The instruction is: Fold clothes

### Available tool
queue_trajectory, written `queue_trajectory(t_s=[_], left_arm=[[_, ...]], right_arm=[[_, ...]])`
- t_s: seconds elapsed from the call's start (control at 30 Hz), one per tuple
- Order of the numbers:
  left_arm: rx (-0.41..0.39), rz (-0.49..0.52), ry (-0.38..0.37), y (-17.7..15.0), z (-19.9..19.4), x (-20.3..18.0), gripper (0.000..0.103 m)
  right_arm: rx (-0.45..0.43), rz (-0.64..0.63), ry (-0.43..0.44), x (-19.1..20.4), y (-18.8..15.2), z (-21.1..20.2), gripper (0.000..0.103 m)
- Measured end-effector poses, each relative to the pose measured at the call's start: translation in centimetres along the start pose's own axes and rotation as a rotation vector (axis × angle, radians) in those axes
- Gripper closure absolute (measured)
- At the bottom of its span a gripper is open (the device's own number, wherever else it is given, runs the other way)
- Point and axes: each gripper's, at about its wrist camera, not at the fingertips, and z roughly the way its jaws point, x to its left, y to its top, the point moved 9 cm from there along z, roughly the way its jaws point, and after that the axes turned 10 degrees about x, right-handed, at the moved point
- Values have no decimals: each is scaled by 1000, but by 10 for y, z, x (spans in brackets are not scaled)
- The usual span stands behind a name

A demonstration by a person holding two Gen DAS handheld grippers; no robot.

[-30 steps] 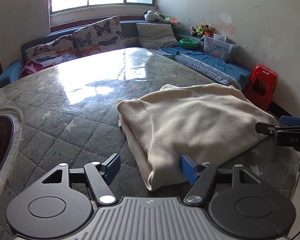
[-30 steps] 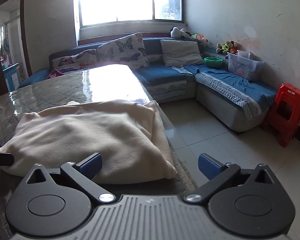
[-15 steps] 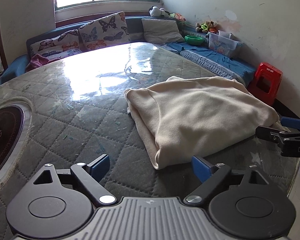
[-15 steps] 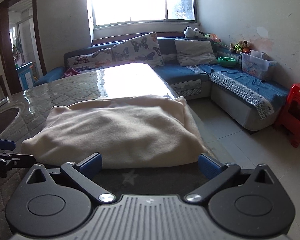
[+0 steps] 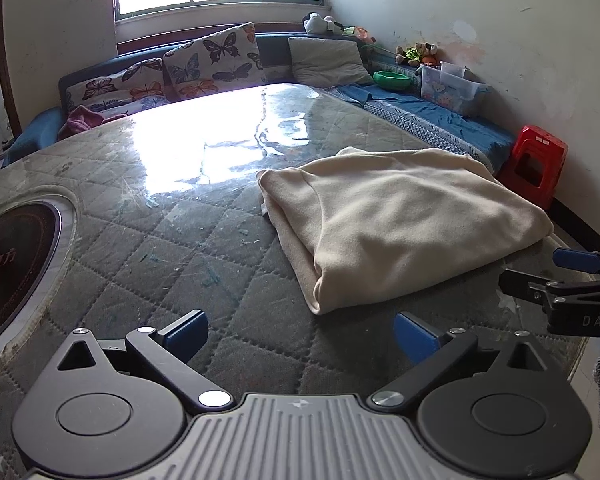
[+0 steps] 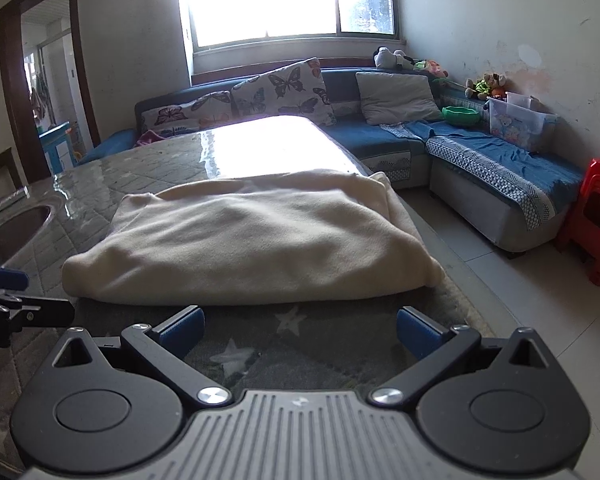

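Observation:
A cream garment [image 5: 400, 228] lies folded in a thick rectangle on the quilted, glass-topped table [image 5: 180, 248]. It also shows in the right wrist view [image 6: 252, 240]. My left gripper [image 5: 300, 334] is open and empty, just short of the garment's near left corner. My right gripper [image 6: 298, 330] is open and empty, just short of the garment's near long edge. The right gripper's fingers [image 5: 548, 276] show at the right edge of the left wrist view. The left gripper's fingers [image 6: 4, 288] show at the left edge of the right wrist view.
A round recessed cooktop [image 5: 8, 264] sits in the table at the left. A blue corner sofa [image 6: 480, 160] with butterfly pillows [image 6: 284, 92] runs behind and to the right. A red plastic stool [image 6: 596, 216] stands on the tiled floor to the right.
Both grippers have pulled back from the folded garment toward the table's near edge. The left jaws opened wider. The garment lies still.

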Motion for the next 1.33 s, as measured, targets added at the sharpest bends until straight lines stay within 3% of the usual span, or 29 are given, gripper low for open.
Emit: queue_trajectory(t_s=[0.5, 1.33], left_arm=[[3, 4, -2, -11, -4, -4, 1], [5, 22, 0, -18, -10, -15, 1]], right_arm=[[19, -29, -51, 5, -8, 6, 0], [42, -35, -62, 7, -10, 3, 0]])
